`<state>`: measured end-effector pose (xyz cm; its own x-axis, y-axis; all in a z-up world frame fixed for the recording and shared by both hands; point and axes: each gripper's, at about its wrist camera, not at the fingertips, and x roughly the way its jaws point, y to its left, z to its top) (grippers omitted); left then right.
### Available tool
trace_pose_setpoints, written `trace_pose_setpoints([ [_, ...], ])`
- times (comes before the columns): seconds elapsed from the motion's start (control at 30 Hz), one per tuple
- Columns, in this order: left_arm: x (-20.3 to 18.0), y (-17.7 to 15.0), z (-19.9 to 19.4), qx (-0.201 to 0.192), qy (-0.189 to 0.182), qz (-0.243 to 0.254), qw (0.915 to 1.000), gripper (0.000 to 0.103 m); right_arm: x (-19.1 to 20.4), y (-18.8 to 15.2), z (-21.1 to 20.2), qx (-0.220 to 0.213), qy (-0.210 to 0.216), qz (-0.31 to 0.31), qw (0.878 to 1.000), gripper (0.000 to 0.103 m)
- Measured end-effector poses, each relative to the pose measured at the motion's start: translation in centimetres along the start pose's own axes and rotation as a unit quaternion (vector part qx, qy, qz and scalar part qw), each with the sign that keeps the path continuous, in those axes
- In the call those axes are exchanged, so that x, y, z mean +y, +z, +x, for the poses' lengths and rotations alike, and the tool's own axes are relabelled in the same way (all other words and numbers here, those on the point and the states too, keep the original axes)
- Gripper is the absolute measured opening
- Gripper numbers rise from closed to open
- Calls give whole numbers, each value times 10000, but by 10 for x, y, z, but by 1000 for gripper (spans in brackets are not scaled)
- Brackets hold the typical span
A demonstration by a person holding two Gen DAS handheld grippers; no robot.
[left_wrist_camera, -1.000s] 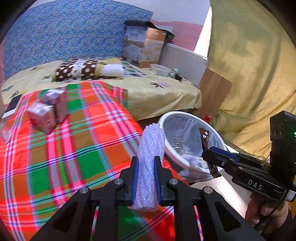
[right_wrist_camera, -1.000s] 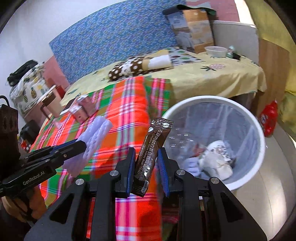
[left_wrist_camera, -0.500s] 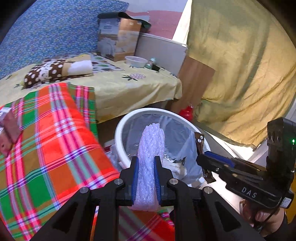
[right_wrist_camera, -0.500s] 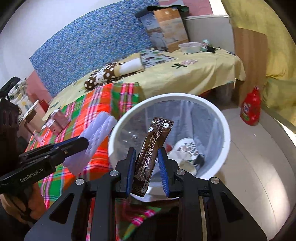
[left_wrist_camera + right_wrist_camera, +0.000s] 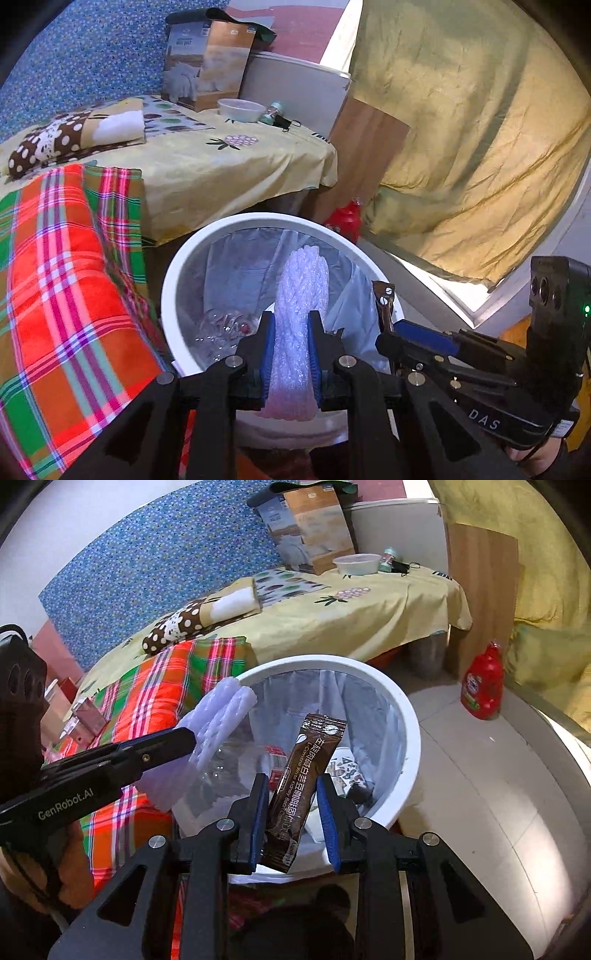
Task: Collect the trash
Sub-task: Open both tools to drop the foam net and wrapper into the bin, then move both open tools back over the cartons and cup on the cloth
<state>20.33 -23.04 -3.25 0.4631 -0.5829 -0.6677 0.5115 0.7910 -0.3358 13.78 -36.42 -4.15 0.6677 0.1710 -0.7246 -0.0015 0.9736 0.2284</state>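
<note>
My left gripper (image 5: 290,345) is shut on a white foam net sleeve (image 5: 299,317) and holds it over the white trash bin (image 5: 192,254). The sleeve also shows in the right wrist view (image 5: 218,723), above the bin's left rim. My right gripper (image 5: 293,812) has its jaws parted; the brown sachet (image 5: 306,775) leans against the left pad with a gap to the right pad, over the bin (image 5: 402,716). The bin has a clear liner and holds several pieces of trash.
A bed with a red-green plaid blanket (image 5: 62,280) and yellow sheet (image 5: 207,162) lies left of the bin. A red bottle (image 5: 482,686) stands on the tiled floor by a wooden board. A box and a bowl (image 5: 356,563) sit at the back.
Both grippers moved from above the plaid blanket to over the bin. The right gripper's jaws have widened, and the sachet now sits loose between them.
</note>
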Motion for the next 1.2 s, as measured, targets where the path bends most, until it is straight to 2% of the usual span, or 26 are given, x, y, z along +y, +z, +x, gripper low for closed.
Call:
trace_pose_setpoints([
  [0.17, 5, 3, 4, -48, -78, -104, 9999, 25, -1, 2, -1, -47, -16, 3, 10000, 45],
  [0.3, 9, 3, 1, -121, -135, -184, 9997, 36, -1, 2, -3, -78, -23, 47, 10000, 45],
  [0.73, 27, -6, -41, -314, 7, -378, 9988, 37, 11, 0, -12, -224, 236, -7, 9995, 45],
  [0.97, 37, -22, -72, -414, 388, -440, 9974, 37, 32, -2, -17, -288, 498, -258, 9980, 45],
  [1.2, 46, -41, -104, -568, 574, -522, 9954, 37, 59, -7, -19, -233, 743, -564, 9954, 45],
])
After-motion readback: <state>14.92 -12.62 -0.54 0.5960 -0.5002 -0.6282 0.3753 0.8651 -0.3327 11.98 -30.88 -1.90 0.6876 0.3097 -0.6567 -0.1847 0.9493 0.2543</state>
